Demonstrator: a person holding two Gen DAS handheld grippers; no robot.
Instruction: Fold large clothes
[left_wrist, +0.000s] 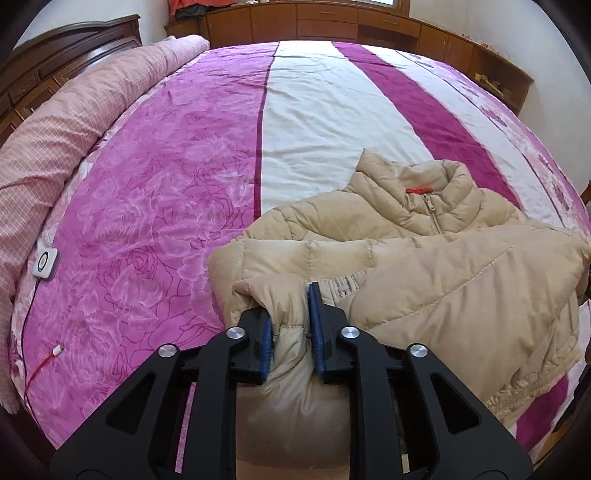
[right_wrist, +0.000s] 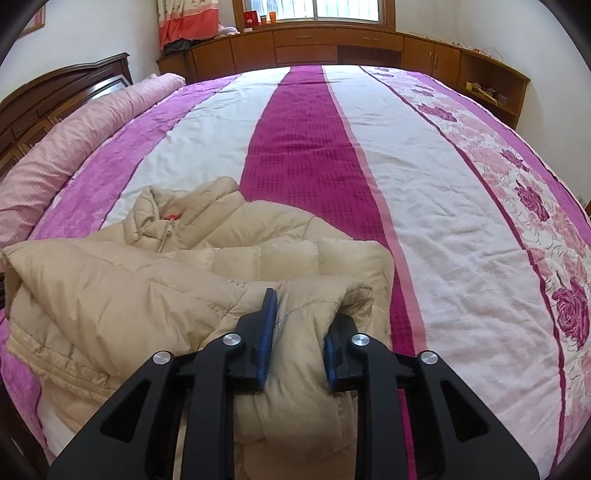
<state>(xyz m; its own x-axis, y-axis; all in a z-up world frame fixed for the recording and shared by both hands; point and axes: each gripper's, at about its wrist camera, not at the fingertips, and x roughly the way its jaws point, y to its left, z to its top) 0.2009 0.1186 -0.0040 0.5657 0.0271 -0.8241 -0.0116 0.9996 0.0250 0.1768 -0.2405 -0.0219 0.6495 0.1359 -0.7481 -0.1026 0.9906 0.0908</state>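
A beige puffer jacket (left_wrist: 424, 258) lies on the bed with its zipped collar and red tag pointing away from me; it also shows in the right wrist view (right_wrist: 184, 266). My left gripper (left_wrist: 290, 332) is shut on a bunched fold at the jacket's near left edge, lifted off the bed. My right gripper (right_wrist: 299, 332) is shut on a thick fold at the jacket's near right edge. The lower part of the jacket is folded up over its body. The fabric under both grippers is hidden.
The bed (left_wrist: 166, 166) has a pink, white and magenta striped cover (right_wrist: 443, 221). A rolled pink quilt (left_wrist: 74, 122) lies along the left by the dark headboard (right_wrist: 55, 96). A white device (left_wrist: 47, 264) and a red cable (left_wrist: 44, 363) lie at left. Wooden cabinets (right_wrist: 314, 44) line the far wall.
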